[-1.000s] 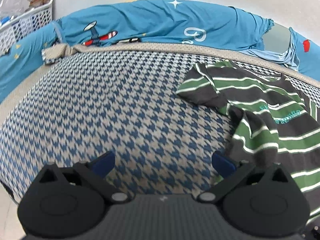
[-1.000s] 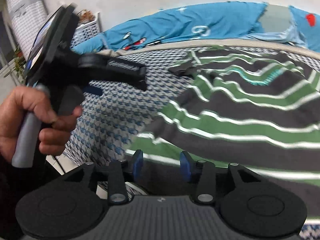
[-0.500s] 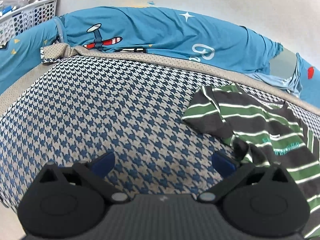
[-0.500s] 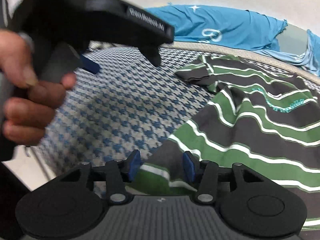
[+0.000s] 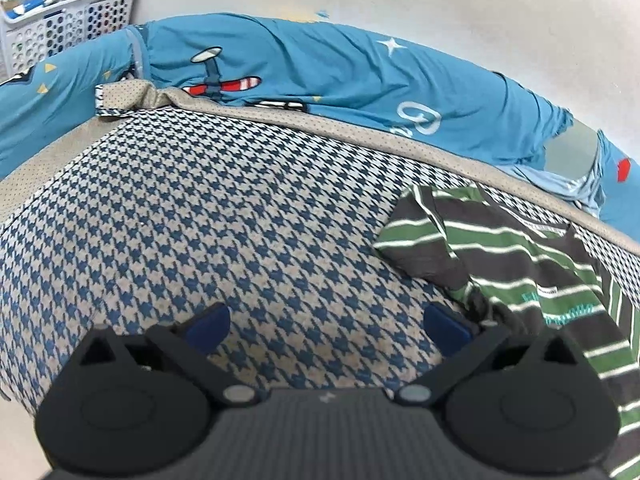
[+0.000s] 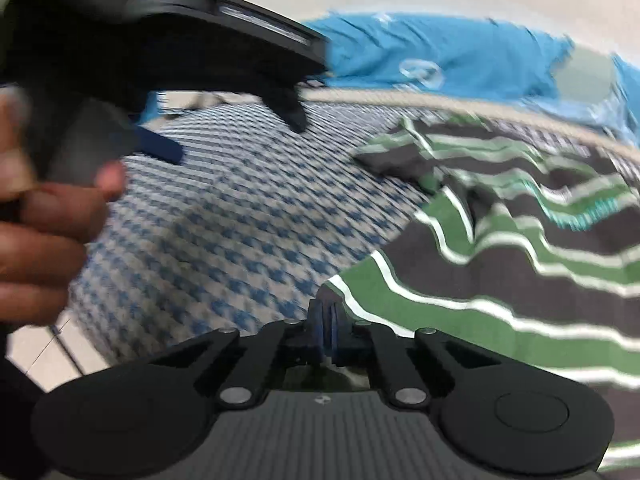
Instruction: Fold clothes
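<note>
Noting right gripper (image 6: 325, 330) jaws, apart half a second ago, now clamped on near hem corner of striped shirt (image 6: 500, 264), lying rumpled on houndstooth bed cover (image 5: 224, 216); we judge grasp made, fold next; left gripper (image 5: 326, 322) open, empty, over bare cover

The shirt (image 5: 516, 264) is soft striped knit cloth on a bed (image 5: 224, 224) covered in coarse woven houndstooth fabric, the hand-held gripper (image 5: 326, 324) is matt black plastic, and the basket (image 5: 68, 20) is glossy white plastic.
</note>
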### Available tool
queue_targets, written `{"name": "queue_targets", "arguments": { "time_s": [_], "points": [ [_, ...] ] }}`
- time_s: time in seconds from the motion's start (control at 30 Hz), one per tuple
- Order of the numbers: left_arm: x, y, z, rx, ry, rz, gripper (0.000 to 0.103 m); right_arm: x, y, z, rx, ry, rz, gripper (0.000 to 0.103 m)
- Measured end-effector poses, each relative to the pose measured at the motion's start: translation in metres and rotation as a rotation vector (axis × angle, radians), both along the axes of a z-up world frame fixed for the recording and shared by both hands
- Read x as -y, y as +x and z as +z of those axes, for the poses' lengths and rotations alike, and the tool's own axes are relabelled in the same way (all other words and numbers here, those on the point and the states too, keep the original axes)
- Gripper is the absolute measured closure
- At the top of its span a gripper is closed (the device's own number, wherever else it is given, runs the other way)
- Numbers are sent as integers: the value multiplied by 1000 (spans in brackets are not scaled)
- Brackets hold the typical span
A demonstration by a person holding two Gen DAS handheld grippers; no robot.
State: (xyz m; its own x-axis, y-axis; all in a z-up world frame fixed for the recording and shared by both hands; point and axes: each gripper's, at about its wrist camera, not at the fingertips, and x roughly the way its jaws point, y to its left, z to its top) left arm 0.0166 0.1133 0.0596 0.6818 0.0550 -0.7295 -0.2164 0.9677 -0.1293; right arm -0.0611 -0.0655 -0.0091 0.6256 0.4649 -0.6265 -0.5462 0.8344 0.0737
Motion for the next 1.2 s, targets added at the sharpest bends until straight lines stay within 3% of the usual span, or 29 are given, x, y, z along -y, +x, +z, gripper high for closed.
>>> {"name": "queue_targets", "arguments": {
  "time_s": [0.27,0.43,0.5,0.63,0.87,1.2],
  "points": [
    [-16,-4,8,30,8,71,0,-23,-7,6,3,49,113,97],
    [-14,-3,5,18,-6,58,0,-30,-5,-4,-45,36,149,97],
    [-11,-2,4,14,-2,53,0,-28,-5,-10,-103,52,176,94],
    [-3,1,1,7,8,37,0,-18,-11,-7,-103,58,202,92],
    [15,11,-7,-18,7,0,0,14,-6,3,-134,82,170,91],
    [47,21,-16,-20,49,-70,0,68,12,9,-129,40,90,87]
  ]
}}
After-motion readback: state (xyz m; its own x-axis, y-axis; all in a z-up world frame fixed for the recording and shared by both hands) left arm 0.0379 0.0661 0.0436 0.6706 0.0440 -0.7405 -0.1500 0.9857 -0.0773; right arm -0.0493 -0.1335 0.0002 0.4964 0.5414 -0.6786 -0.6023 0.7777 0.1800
